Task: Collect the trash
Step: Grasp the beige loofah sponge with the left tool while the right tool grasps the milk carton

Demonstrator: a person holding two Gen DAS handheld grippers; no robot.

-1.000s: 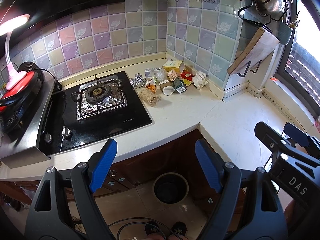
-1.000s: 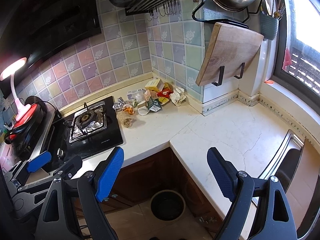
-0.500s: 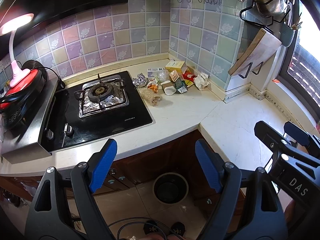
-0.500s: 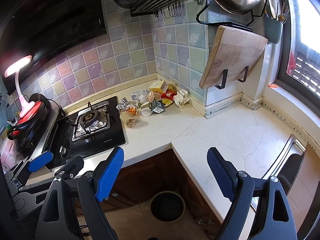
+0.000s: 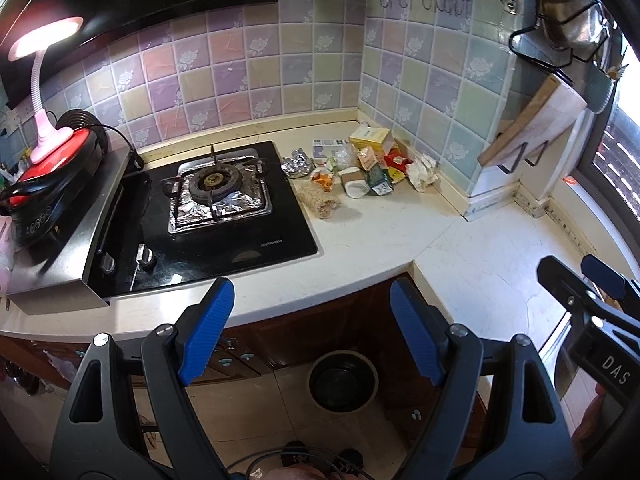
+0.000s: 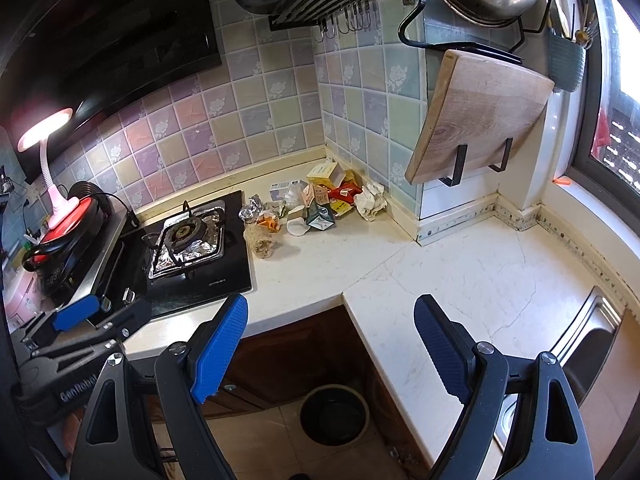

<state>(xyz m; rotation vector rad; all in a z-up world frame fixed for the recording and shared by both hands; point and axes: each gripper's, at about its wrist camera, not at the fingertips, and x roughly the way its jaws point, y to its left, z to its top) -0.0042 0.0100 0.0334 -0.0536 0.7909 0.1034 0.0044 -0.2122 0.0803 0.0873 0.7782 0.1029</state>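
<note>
right gripper (image 6: 331, 352) nearer counter, trash pile (image 6: 316, 204) untouched

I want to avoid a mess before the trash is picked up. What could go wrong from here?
1. The trash pile sits in the tiled corner, pieces touching; gripping one may drag others.
2. The crumbly brown clump lies beside the black gas stove; bits could scatter onto it.
3. The round dark bin stands on the floor below the counter; light scraps might miss it.
</note>
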